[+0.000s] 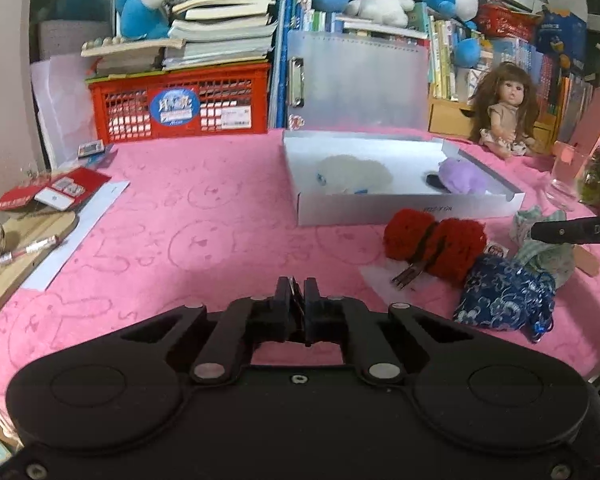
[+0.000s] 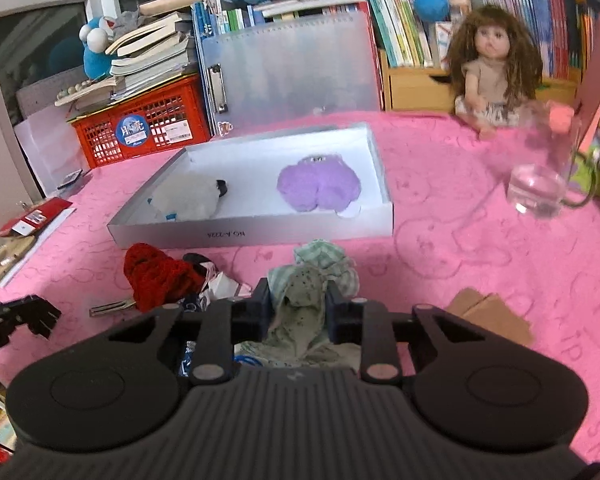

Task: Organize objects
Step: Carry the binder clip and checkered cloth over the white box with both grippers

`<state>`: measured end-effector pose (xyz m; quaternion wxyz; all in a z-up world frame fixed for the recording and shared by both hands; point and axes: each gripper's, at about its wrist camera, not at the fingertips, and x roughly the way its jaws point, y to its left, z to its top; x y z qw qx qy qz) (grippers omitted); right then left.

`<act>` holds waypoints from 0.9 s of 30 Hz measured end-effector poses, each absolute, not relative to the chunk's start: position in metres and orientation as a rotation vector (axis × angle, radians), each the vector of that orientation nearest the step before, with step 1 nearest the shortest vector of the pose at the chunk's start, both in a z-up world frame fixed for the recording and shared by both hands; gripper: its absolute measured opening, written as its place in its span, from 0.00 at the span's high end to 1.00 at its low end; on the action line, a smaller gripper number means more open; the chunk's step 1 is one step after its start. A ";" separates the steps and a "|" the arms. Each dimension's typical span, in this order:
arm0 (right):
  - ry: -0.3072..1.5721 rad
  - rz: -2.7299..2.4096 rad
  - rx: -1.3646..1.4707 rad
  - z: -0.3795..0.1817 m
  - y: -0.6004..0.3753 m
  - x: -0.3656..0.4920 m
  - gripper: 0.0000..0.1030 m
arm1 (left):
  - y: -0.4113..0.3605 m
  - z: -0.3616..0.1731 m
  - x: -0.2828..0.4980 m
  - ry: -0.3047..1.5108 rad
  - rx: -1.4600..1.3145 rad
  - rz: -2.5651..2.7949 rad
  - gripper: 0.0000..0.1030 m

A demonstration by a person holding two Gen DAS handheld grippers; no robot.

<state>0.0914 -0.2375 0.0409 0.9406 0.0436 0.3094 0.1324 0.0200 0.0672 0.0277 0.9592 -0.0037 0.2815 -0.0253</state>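
Observation:
My right gripper point(image 2: 299, 294) is shut on a crumpled green-grey cloth point(image 2: 300, 304) that bulges up between its fingers, just in front of the white box point(image 2: 260, 234). In the left wrist view one of its black fingers point(image 1: 560, 231) lies across that cloth point(image 1: 544, 258). The box point(image 1: 404, 210) holds a purple plush point(image 2: 318, 184) and a whitish plush point(image 2: 188, 196). Left of the cloth lie a red knitted piece point(image 1: 432, 246), a blue patterned pouch point(image 1: 504, 296) and a small metal clip point(image 1: 406, 276). My left gripper point(image 1: 296, 292) is shut over bare pink cloth, left of that pile, with nothing seen in it.
A glass mug point(image 2: 540, 188) and a doll point(image 2: 488, 72) stand at the right back. Brown cardboard point(image 2: 488, 312) lies beside my right gripper. A red crate point(image 1: 180, 104) under books, a clear folder and shelves line the back. A wooden board point(image 1: 20, 256) with cards sits at the left edge.

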 end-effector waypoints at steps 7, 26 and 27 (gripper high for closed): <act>0.603 0.248 0.114 0.047 -0.245 0.091 0.71 | 0.058 0.039 0.029 0.555 -0.012 -0.080 0.94; 0.540 0.212 0.178 0.068 -0.265 0.107 0.71 | 0.034 0.073 0.085 0.524 -0.060 -0.149 0.94; 0.537 0.211 0.182 0.069 -0.266 0.109 0.71 | 0.033 0.075 0.089 0.522 -0.062 -0.152 0.94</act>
